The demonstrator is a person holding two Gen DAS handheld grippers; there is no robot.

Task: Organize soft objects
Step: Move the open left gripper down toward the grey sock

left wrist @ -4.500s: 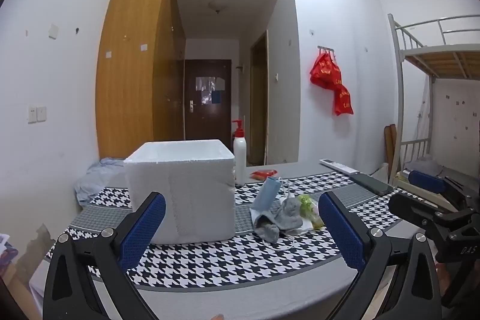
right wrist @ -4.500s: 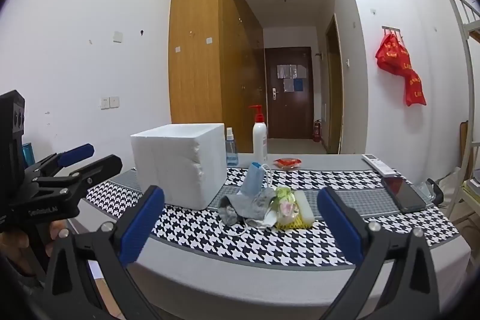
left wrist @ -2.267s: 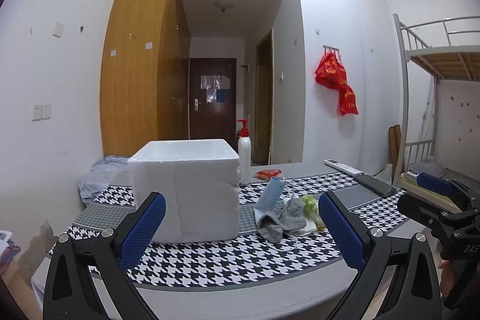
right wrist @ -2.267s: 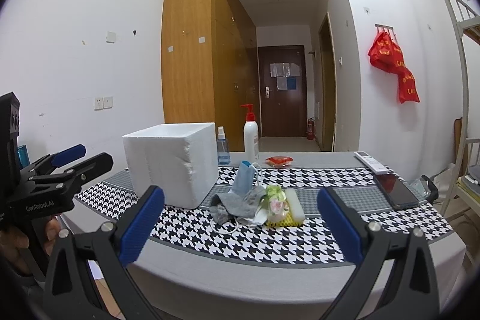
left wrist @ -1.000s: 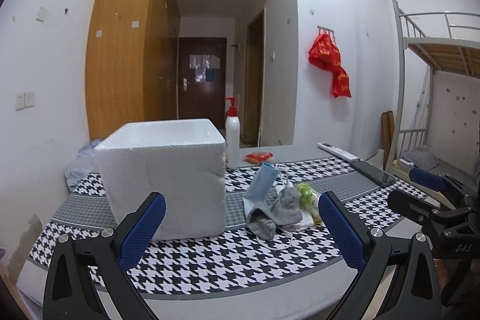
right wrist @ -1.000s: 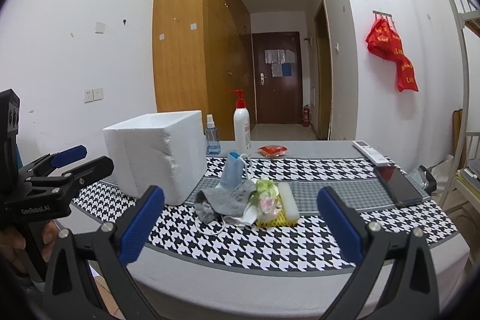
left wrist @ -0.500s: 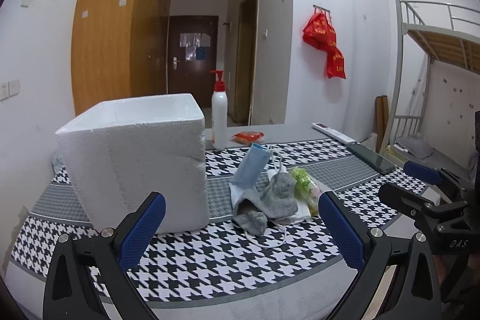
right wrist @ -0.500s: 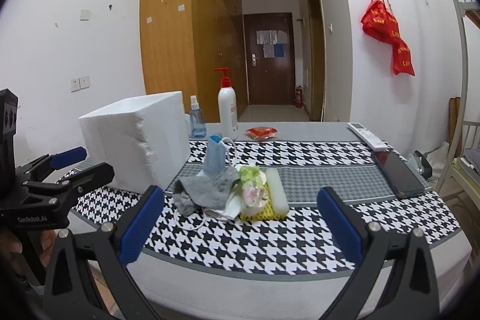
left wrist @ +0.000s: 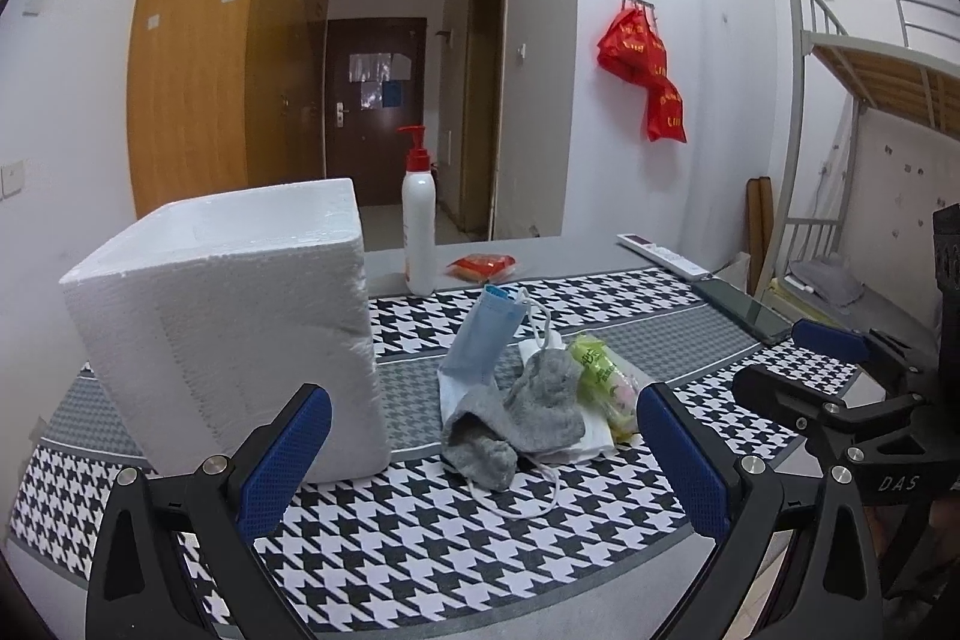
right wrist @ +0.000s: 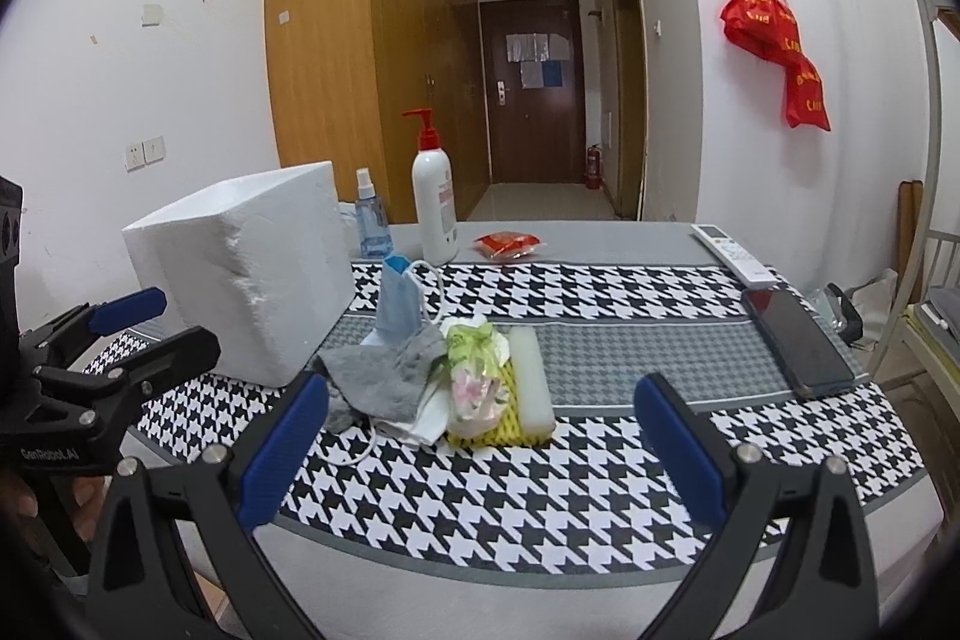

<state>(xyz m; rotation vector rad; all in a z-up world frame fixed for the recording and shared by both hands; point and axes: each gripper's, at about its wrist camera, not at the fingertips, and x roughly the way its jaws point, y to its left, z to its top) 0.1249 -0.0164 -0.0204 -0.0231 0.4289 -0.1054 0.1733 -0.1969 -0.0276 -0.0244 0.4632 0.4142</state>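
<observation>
A heap of soft things lies mid-table on the houndstooth cloth: a grey sock [left wrist: 528,415] [right wrist: 384,370], a blue face mask [left wrist: 480,340] [right wrist: 397,307] standing up behind it, a green and pink plastic packet [left wrist: 600,376] [right wrist: 474,370], and a yellow-and-white sponge [right wrist: 528,388]. A white foam box [left wrist: 234,322] [right wrist: 240,262] stands to the heap's left. My left gripper [left wrist: 480,454] is open, just short of the sock. My right gripper [right wrist: 480,442] is open in front of the sponge. Neither holds anything.
A pump bottle [right wrist: 433,202] and a small spray bottle [right wrist: 369,220] stand behind the box. A red packet [right wrist: 507,244], a remote [right wrist: 732,256] and a phone [right wrist: 795,340] lie at the back and right. A bunk bed [left wrist: 870,112] stands to the right.
Both grippers have moved forward toward the table, so the heap and foam box look larger and nearer. Both stay open; nothing on the table has moved.
</observation>
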